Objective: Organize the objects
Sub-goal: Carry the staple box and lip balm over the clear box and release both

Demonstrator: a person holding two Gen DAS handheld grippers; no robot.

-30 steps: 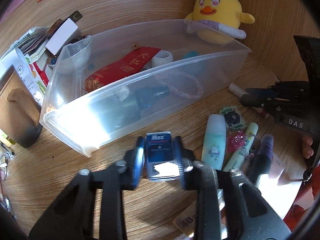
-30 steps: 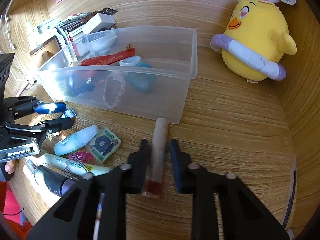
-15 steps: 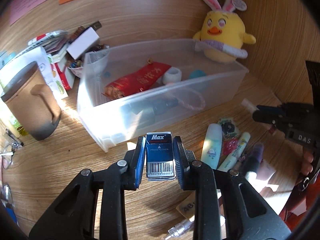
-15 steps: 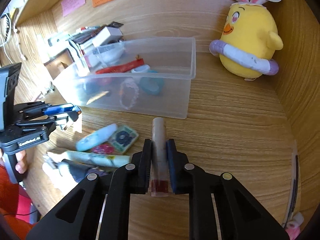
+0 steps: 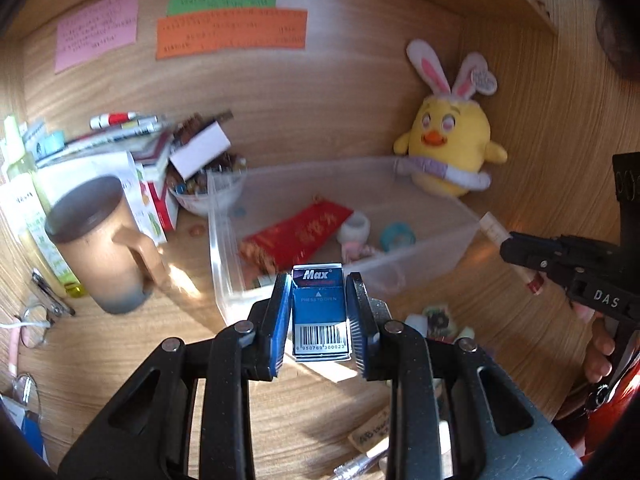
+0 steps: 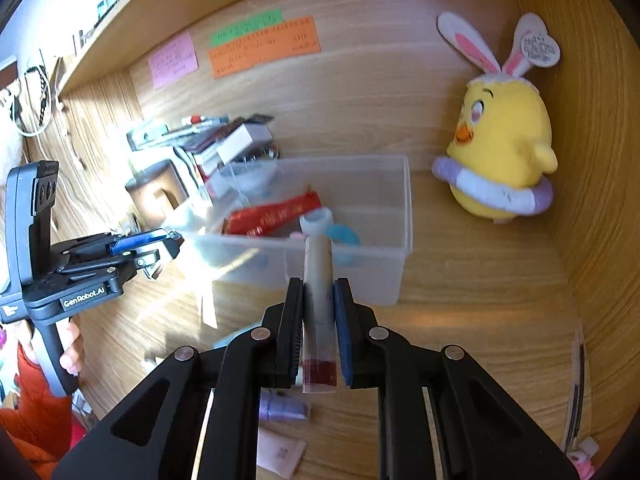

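Observation:
My left gripper (image 5: pixel 319 300) is shut on a small blue Max staples box (image 5: pixel 319 312), held in the air just in front of the clear plastic bin (image 5: pixel 224 264). My right gripper (image 6: pixel 319 300) is shut on a slim pale tube with a red end (image 6: pixel 319 280), raised near the bin's (image 6: pixel 404 200) front wall. The bin holds a red packet (image 5: pixel 304 232), a white tape roll (image 5: pixel 354 227) and a teal roll (image 5: pixel 397 235). In the left wrist view the right gripper (image 5: pixel 510 246) shows at the right edge with the tube; in the right wrist view the left gripper (image 6: pixel 168 246) appears at the left.
A yellow plush chick (image 5: pixel 452 148) sits behind the bin's right end. A brown mug (image 5: pixel 96 244) and a pile of books and boxes (image 5: pixel 152 152) stand left of the bin. Small tubes and packets (image 5: pixel 438 320) lie on the wooden desk below the grippers. Wooden walls close in behind and right.
Both grippers have risen from the desk, each carrying its object, and tilted up so the back wall and notes show. The right gripper closed on the tube.

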